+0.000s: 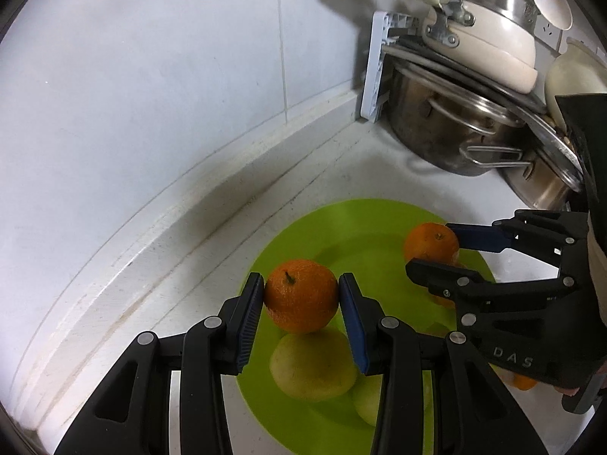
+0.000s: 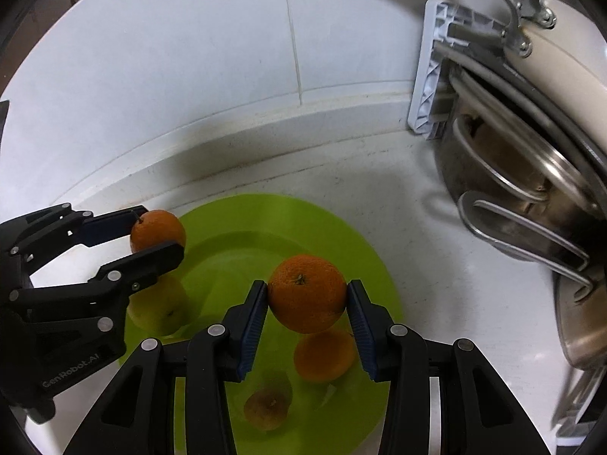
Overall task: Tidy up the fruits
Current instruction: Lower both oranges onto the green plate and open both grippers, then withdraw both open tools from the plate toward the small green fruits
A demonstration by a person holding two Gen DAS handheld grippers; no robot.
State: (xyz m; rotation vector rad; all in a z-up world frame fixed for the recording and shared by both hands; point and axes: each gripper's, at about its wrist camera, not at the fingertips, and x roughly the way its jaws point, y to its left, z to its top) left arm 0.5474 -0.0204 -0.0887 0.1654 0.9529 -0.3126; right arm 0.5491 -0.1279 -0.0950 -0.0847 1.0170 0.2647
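A lime-green plate [image 1: 353, 227] [image 2: 242, 212] lies on the white counter. My left gripper [image 1: 301, 297] is shut on an orange [image 1: 300, 295] and holds it above the plate's left part; it also shows in the right wrist view [image 2: 157, 240] with its orange [image 2: 159, 229]. My right gripper [image 2: 308, 297] is shut on another orange [image 2: 307, 294] above the plate; it shows in the left wrist view [image 1: 436, 252] with that orange [image 1: 430, 242]. On the plate lie a yellow-green fruit [image 1: 313, 367] [image 2: 159, 311], a second one [image 1: 366, 398], an orange [image 2: 324, 354] and a brownish fruit [image 2: 265, 407].
Stacked steel pots [image 1: 455, 129] [image 2: 523, 189] and a cream pan [image 1: 493, 49] lean at the right against a white rack [image 1: 373, 72] [image 2: 428, 72]. A tiled wall [image 1: 170, 57] with a raised ledge [image 1: 151, 227] runs behind the plate.
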